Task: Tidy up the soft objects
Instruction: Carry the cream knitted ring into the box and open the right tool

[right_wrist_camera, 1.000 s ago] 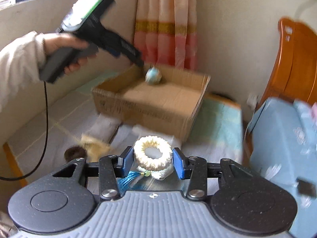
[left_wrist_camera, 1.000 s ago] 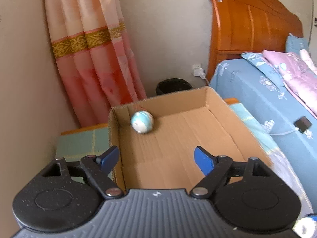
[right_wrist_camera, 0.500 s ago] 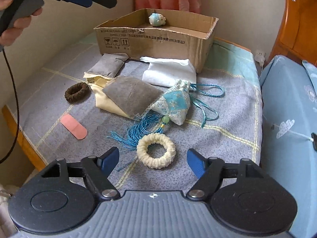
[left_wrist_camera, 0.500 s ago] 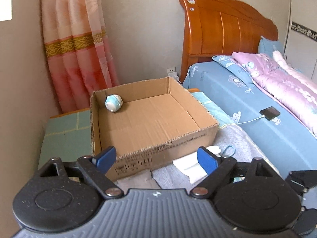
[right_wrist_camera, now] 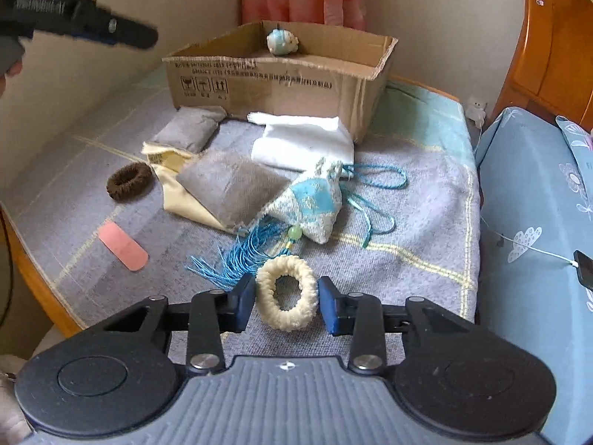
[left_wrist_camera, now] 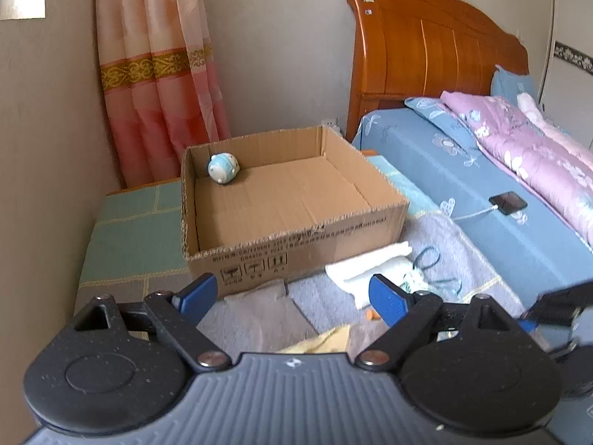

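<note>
Pinching the cream ring (right_wrist_camera: 289,320) with the right tool (right_wrist_camera: 286,296), the jaws having just closed in on it, both blue pads against its sides and squeezing it into an oval. Resting flat on the grey-covered surface (right_wrist_camera: 407,222), near the front edge. Just beyond the ring, touching it, the blue tassel of a blue-and-white sachet (right_wrist_camera: 311,204), with its cords looped out to the right. Left of the sachet, a grey pouch (right_wrist_camera: 229,185) lying on a yellow cloth (right_wrist_camera: 185,204). Behind these, a folded white cloth (right_wrist_camera: 300,141) and a smaller grey pouch (right_wrist_camera: 189,131), both against the front wall of an open cardboard box (right_wrist_camera: 274,85). Inside the box, in a far corner, a small round blue-and-white toy (right_wrist_camera: 281,41). Off to the left, apart from the rest, a brown ring (right_wrist_camera: 129,181) and a pink strip (right_wrist_camera: 122,246).

Holding the left tool (left_wrist_camera: 292,296) above the surface on the near side of the box, jaws spread wide after just opening a little, nothing between them. To the right of the surface, a bed (left_wrist_camera: 426,155) in blue sheets with a phone (left_wrist_camera: 507,203) on it.
</note>
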A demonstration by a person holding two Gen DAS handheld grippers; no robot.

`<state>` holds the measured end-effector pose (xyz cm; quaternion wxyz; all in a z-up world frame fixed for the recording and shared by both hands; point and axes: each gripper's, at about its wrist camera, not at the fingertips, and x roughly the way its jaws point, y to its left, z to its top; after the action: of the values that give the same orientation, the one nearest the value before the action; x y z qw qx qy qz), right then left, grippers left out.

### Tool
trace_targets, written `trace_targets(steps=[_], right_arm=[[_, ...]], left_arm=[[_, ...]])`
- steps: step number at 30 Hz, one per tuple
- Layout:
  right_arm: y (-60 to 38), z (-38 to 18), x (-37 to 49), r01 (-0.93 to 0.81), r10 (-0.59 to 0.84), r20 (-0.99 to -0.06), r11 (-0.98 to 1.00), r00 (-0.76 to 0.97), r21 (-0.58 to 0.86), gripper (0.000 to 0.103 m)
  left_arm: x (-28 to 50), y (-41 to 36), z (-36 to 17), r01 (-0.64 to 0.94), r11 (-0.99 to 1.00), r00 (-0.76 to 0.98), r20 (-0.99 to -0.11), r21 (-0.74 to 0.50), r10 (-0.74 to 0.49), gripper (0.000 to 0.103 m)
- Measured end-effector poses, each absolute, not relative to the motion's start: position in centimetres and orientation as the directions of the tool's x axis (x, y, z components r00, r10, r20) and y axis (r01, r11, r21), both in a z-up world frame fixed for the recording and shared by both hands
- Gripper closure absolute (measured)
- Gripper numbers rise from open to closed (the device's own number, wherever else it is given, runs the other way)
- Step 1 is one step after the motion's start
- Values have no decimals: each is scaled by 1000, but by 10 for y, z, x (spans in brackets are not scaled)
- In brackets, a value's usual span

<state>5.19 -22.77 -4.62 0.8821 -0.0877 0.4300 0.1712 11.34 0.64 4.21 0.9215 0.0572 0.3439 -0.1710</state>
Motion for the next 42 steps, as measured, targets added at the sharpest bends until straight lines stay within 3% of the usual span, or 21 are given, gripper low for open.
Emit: trace_targets(steps=[12,23,24,26,27,28,42], right_arm=[[-235,22,67,-412,295,-678,911,673,-13,61],[-202,63,179,-432,330,-568,900,754,-51,61],[-198,65,188,-428,327,-559,902,762,-57,56],[-190,67,209,-409,310,-547,910,778,-65,33],[-188,67,217,-395,297,-551,916,780,-65,13],[-186,67,222,-379,283,-551,923,785,-66,2],[-206,39,160,-294,188,-639,954,746,-62,0]], left_arm=[[91,5,25,308,951,726,-654,32,-213,10],[80,4,24,295,956,720,-659,7,-218,10],[79,4,24,292,956,720,-659,7,-215,10],[76,6,25,284,959,723,-660,12,-206,9],[74,8,25,279,960,724,-660,13,-201,8],[73,10,25,275,961,724,-661,12,-199,7],[54,26,19,238,970,744,-650,40,-156,1]])
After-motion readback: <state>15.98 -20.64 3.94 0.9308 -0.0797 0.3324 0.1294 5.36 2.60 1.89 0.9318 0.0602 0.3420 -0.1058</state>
